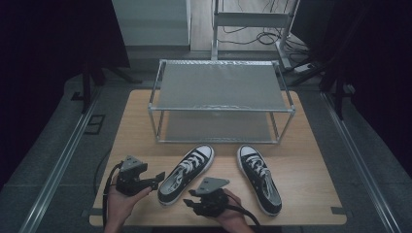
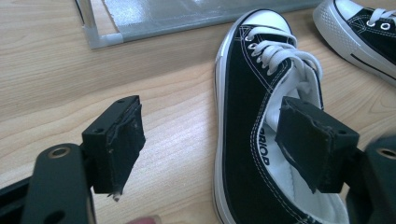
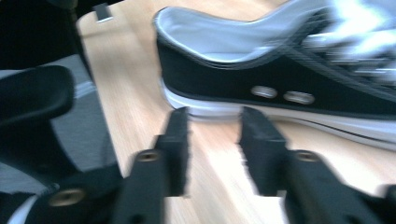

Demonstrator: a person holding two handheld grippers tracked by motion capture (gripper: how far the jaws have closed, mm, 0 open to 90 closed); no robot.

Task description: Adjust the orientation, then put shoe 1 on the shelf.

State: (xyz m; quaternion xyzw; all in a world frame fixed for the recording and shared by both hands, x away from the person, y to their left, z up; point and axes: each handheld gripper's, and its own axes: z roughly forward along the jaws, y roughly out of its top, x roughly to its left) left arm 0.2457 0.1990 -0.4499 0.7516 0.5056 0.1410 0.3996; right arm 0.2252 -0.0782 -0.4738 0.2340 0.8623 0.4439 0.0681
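Note:
Two black canvas sneakers with white laces and soles lie on the wooden table. The left shoe points up and right; the right shoe lies beside it. My left gripper is open at the left shoe's side: one pad hovers over the shoe's opening, the other stands outside above the table, and neither presses. My right gripper is open just short of that left shoe's heel, nothing between its jaws.
A metal rack with two grey shelves stands at the back of the table, just beyond the shoes' toes. The table's front edge runs close under both hands. Dark curtains and floor rails flank the table.

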